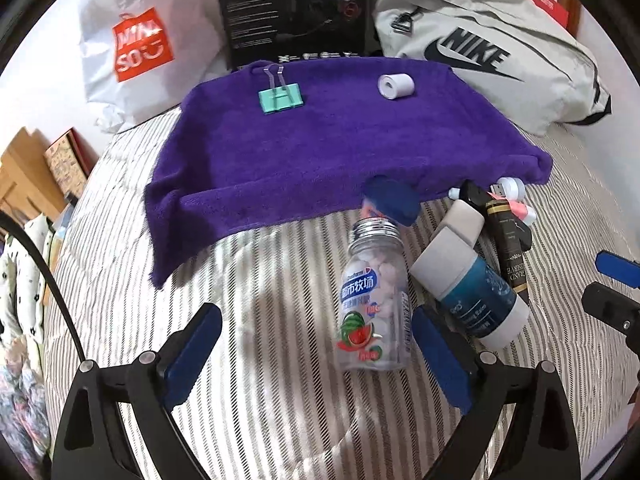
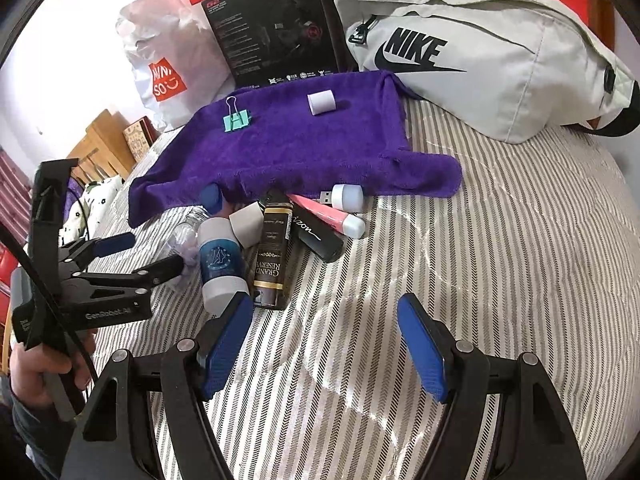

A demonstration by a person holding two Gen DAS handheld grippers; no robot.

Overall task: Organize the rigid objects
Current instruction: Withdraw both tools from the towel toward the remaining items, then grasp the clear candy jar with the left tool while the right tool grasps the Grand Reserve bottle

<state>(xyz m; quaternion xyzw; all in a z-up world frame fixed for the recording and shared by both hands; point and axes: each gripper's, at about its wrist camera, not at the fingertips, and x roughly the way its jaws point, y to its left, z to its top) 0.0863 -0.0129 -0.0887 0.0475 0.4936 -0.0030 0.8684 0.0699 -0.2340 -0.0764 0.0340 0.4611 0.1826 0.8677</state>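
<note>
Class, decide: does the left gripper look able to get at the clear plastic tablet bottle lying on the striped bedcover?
Probably yes. The left gripper is open, and the clear plastic tablet bottle lies just ahead of its fingers with nothing between. The blue-and-white bottle lies close on one side.

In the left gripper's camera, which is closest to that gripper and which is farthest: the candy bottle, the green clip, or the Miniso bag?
From the left gripper, nearest first:
1. Candy bottle: lying on the striped bedcover, just ahead between the open fingers.
2. Green clip: farther back, on the purple towel, left side.
3. Miniso bag: farthest, behind the towel at the far left.
</note>
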